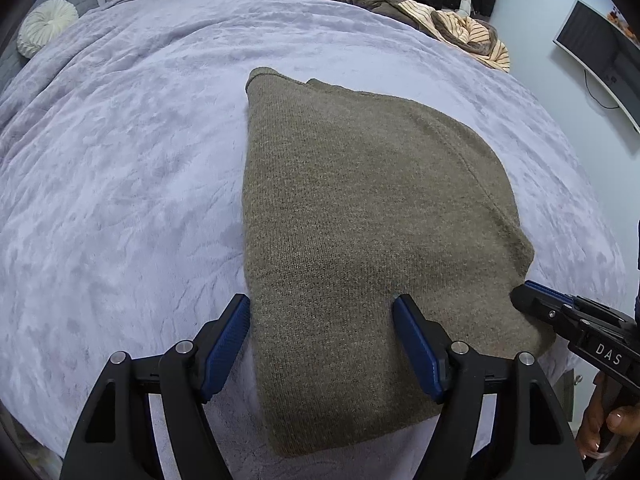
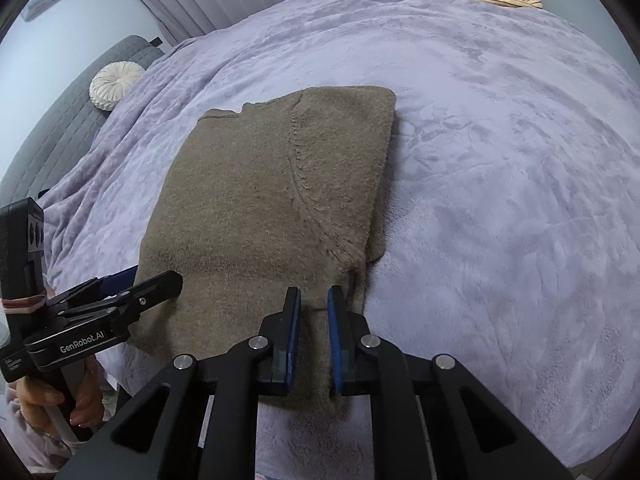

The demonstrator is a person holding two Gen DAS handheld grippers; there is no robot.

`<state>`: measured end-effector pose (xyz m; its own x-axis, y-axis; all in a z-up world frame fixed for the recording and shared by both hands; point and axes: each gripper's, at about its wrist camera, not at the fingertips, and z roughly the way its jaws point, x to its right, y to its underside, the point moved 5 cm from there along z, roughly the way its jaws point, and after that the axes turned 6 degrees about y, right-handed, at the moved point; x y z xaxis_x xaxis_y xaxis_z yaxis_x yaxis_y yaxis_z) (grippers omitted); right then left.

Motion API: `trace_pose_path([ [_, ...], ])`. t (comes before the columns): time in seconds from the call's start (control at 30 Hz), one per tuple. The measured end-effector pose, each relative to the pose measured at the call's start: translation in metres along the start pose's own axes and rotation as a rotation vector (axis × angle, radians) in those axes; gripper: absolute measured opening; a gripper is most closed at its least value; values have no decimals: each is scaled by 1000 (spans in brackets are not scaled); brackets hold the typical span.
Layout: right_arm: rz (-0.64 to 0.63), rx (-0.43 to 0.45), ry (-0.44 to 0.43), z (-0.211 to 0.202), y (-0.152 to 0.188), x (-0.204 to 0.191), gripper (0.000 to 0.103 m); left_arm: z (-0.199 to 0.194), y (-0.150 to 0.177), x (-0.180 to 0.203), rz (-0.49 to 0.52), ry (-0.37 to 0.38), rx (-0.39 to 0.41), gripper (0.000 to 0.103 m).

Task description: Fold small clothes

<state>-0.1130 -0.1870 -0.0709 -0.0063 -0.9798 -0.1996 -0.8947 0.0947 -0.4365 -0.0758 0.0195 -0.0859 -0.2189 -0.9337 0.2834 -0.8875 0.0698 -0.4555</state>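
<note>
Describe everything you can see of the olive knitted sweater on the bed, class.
The olive knitted sweater is a fuzzy, ribbed-looking wool-like knit, folded into a rough rectangle with a curved seam across its top layer. It lies flat on the lilac blanket. The left gripper is open over its near edge, fingers astride the fabric. The right gripper stands at the near right corner, fingers narrowly apart with a ridge of knit between them.

One folded sweater (image 1: 360,220), one round cushion (image 1: 46,28), two tongs (image 1: 322,312) (image 2: 313,300).
</note>
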Motion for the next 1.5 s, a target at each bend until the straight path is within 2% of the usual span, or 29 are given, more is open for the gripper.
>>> trace_pose_path([
  [0.1, 75, -10, -42, -4, 3, 10, 24, -2, -1, 2, 17, -6, -3, 74],
  [0.2, 115, -15, -49, -6, 3, 16, 27, -2, -2, 2, 15, -7, -8, 74],
  [0.47, 95, -4, -58, -15, 1, 5, 29, -2, 1, 0, 0, 3, -17, 75],
  [0.5, 86, -14, -70, -14, 2, 2, 37, -2, 2, 0, 0, 4, -19, 75],
  [0.57, 73, -26, -80, -13, 5, -2, 48, -2, 3, -1, -2, 5, -21, 75],
  [0.67, 46, -38, -63, -10, 12, -5, 47, -3, 4, -2, -6, 5, -23, 75],
  [0.77, 9, -29, -2, -8, 17, -2, 21, -2, 5, -2, -6, 6, -28, 76],
  [0.8, 17, -33, -5, -7, 18, 1, 20, -1, 6, -2, -8, 0, -31, 82],
  [0.83, 43, -46, -27, -3, 20, 6, 20, -1, 6, -3, -9, -13, -31, 88],
  [0.97, 146, -67, -106, 2, 27, 20, 20, -2, 7, -3, -6, -19, -31, 88],
  [1.13, 180, -48, -115, -10, 24, 25, 22, -2, 8, -4, -4, -20, -32, 88],
  [1.27, 177, -3, -70, -26, 13, 25, 24, -3, 8, -4, -1, -22, -29, 88],
  [1.33, 161, 6, -56, -32, 6, 22, 28, -3, 7, -3, 3, -27, -31, 88],
  [1.4, 157, 9, -45, -34, 0, 19, 48, -4, 6, -2, 3, -31, -30, 88],
  [1.5, 143, 19, -42, -36, -9, 15, 52, -5, 5, -4, -6, -34, -36, 88],
])
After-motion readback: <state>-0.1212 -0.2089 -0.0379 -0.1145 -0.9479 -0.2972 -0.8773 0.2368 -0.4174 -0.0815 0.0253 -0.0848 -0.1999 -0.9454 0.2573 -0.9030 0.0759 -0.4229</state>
